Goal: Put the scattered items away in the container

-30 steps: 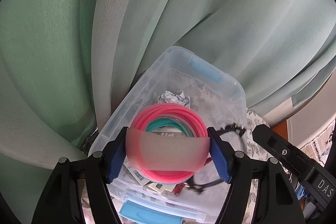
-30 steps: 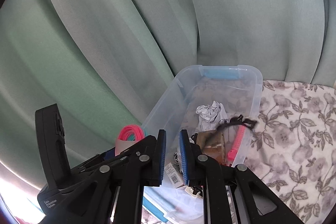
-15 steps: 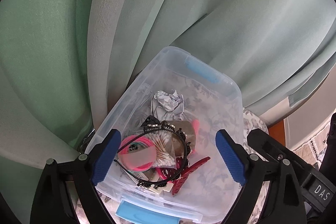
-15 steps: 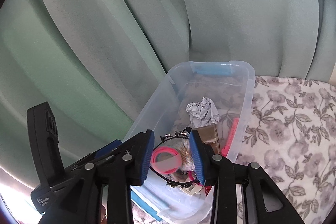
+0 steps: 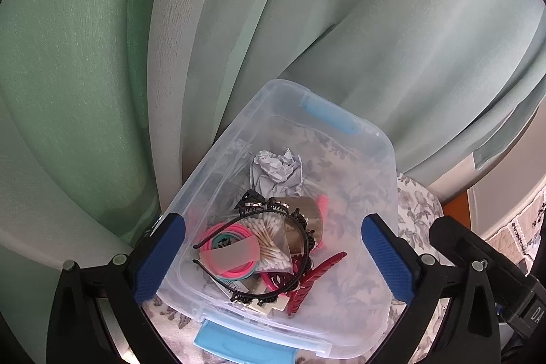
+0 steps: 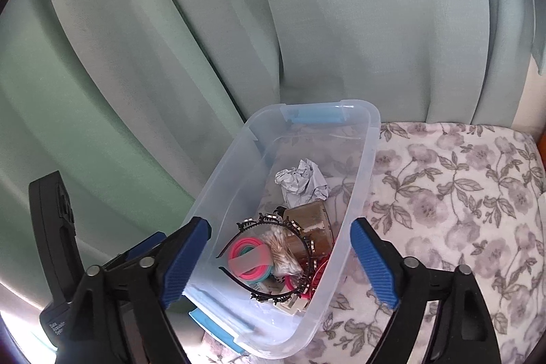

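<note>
A clear plastic container (image 5: pixel 211 173) with blue latches sits just below both grippers. In it lie a pink and teal pack of hair ties (image 5: pixel 228 253), a black headband (image 5: pixel 303 234), a bag of cotton swabs (image 5: pixel 273 241), a red hair clip (image 5: pixel 314 278) and crumpled paper (image 5: pixel 278 169). My left gripper (image 5: pixel 273 220) hovers over the near end, its jaws opening, nothing between the pads. My right gripper (image 6: pixel 279 224) hangs over the same container (image 6: pixel 225 173), jaws also opening and empty; the hair ties (image 6: pixel 250 258) and paper (image 6: pixel 302 183) lie below it.
Green curtains (image 6: pixel 170 57) hang close behind and left of the container. It rests on a floral cloth (image 6: pixel 443 193) that stretches to the right. The left gripper's black body (image 6: pixel 51 244) stands at the left of the right wrist view.
The left jaws let go of the hair tie pack, which now lies in the container. The right jaws went from shut to wide apart, and the black headband now rests on the pile.
</note>
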